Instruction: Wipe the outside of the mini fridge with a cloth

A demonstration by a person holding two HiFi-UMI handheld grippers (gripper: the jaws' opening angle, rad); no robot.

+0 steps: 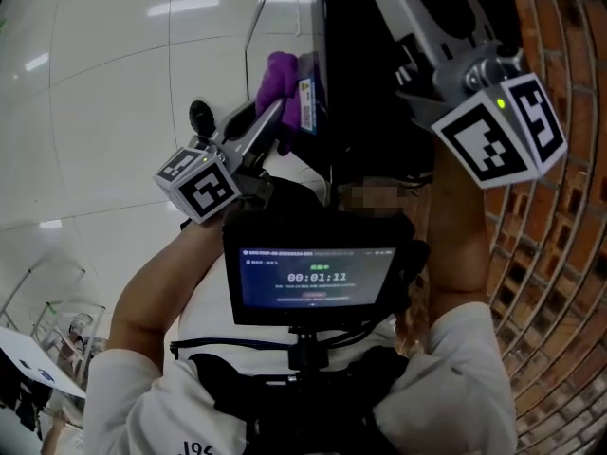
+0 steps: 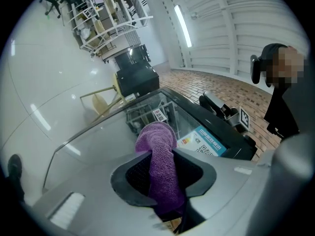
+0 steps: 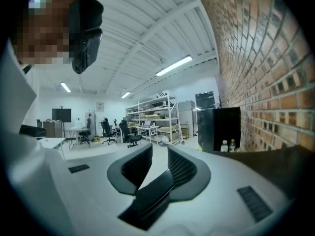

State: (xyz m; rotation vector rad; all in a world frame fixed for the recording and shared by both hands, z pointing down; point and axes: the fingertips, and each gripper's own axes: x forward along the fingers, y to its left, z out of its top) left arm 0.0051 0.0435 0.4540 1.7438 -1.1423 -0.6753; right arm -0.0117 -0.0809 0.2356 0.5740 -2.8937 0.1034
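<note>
Brick wall [image 3: 261, 73] runs close along the person's right side. A glossy white floor [image 1: 104, 83] opens wide on the left, with shelving [image 3: 157, 113] and office chairs well back across the room. The mini fridge [image 2: 205, 117] stands directly ahead of the person, a black-framed body with a glass door. The free edge of the pane runs diagonally across the left gripper view, with bare floor beyond it. The left gripper [image 2: 160, 151] is levelled at that door and its jaws are clamped on the purple cloth [image 2: 160, 168]. The cloth fills the gap from the throat to the tips and bulges out past them in a rounded wad. The wad sits over the glass, just beside the black frame, but actual contact with the pane cannot be confirmed. A blue sticker [image 2: 204, 142] lies immediately to the right of the wad. The unobstructed run of glass is to the left of the wad. The right gripper [image 3: 158, 149] is held high on the wall side of the fridge, pointing out into the room. Its jaws stand narrowly apart with nothing between them. A black cabinet [image 3: 219, 127] with two small bottles beside it stands against the brick ahead of that gripper.
</note>
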